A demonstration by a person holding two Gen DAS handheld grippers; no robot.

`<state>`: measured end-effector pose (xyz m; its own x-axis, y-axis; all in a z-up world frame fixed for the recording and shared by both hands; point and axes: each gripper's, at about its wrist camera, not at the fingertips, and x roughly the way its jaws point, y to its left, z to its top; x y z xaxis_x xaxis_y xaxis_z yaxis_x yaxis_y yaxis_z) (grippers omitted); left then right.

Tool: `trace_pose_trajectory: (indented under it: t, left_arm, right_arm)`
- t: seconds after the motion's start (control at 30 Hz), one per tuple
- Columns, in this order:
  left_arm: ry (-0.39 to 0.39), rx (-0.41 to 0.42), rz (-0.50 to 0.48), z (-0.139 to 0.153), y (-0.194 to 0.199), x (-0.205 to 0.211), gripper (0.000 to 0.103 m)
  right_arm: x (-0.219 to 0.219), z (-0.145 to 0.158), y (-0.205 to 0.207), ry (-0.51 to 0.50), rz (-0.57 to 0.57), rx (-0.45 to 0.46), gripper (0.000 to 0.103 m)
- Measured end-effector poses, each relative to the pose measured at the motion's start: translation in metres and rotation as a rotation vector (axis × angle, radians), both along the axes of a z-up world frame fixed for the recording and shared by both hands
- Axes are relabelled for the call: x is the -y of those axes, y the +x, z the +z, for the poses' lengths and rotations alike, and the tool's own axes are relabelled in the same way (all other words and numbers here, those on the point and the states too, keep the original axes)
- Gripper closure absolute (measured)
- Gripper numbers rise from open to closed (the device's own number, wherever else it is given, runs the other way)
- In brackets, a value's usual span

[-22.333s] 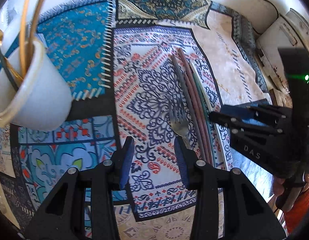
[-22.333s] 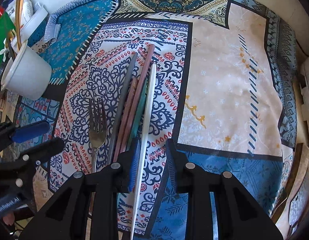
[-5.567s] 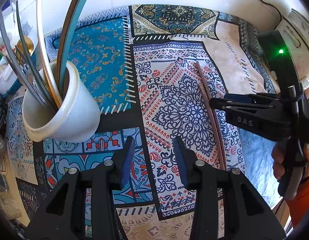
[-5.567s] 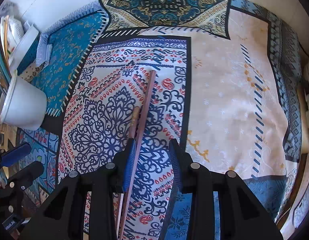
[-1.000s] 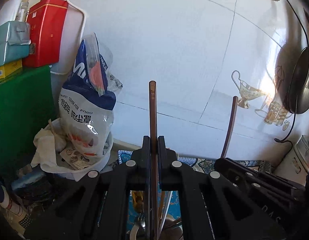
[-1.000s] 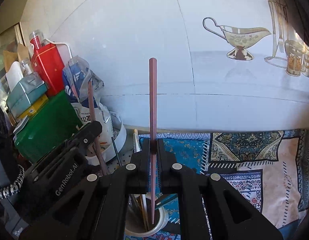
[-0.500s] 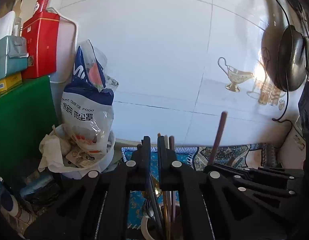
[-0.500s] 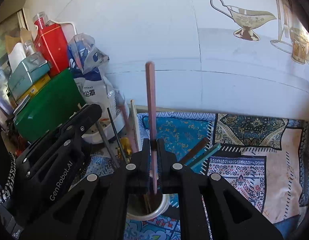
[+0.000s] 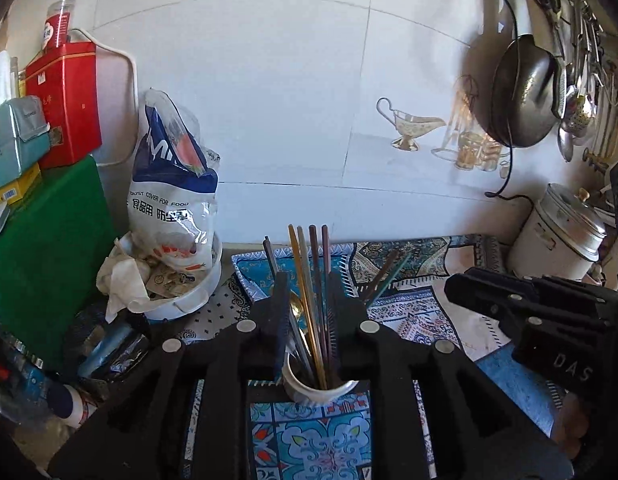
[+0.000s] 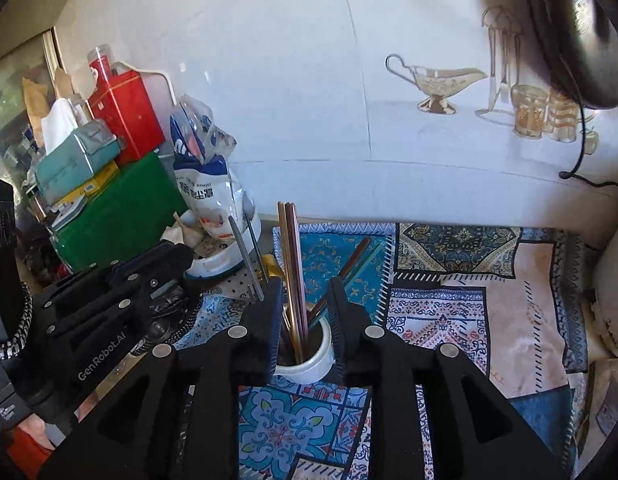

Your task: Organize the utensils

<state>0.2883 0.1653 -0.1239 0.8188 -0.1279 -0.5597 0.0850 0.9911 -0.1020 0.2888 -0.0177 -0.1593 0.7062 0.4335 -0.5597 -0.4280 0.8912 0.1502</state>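
a white ceramic cup [image 9: 317, 389] packed with utensils is seen standing on a patterned patchwork tablecloth [image 9: 313, 440], framed between the fingers of the left gripper [image 9: 307, 312]. its jaws have just been opening and are parted narrowly, with nothing pressed between the ribbed pads; the utensils behind them stand free in the cup. the same holds for the right gripper [image 10: 303, 314], whose jaws have likewise just been opening, slightly apart and gripping nothing.

in the cup, slim chopsticks [image 9: 315, 276] in gold, brown and dusky pink are stood upright, a grey handle [image 9: 269, 258] is tilted left, and two more sticks, brown and teal [image 9: 385, 276], lean off to the right. a gold spoon bowl [image 9: 296, 308] is glimpsed among them.

lettering is legible on the tools: "das" is moulded on the right gripper's black body in the left wrist view, and "genrobot.ai" is printed on the left gripper's body [image 10: 109, 320] in the right wrist view. a crinkled plastic bag [image 9: 173, 184] marked "dust cover for food", with chinese characters below, is propped in a white bowl [image 9: 181, 304] beside a green box [image 9: 45, 256], which is topped by a red tin [image 9: 67, 100] and a teal tissue pack [image 9: 13, 132]. a dark wok [image 9: 521, 92] is hung on the white tiled wall [image 9: 289, 100], which is decorated with a gravy-boat motif.
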Motion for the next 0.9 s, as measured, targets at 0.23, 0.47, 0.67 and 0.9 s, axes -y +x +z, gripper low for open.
trace_pose_trajectory:
  t: [0.23,0.47,0.67,0.9]
  left_arm:
    - [-0.022,0.109,-0.019,0.060,-0.077,0.015,0.067]
    - [0.000,0.256,0.032,0.109,-0.162,0.044,0.048]
    - [0.010,0.314,0.071,0.121,-0.221,0.071,0.024]
    - [0.027,0.354,0.155,0.120,-0.268,0.085,0.002]
  right_arm:
    - [0.034,0.053,-0.077,0.026,-0.028,0.180,0.082]
    - [0.073,0.093,-0.157,0.068,-0.019,0.341,0.068]
    - [0.096,0.098,-0.211,0.052,-0.053,0.441,0.029]
    - [0.111,0.094,-0.248,0.010,-0.103,0.503,0.001]
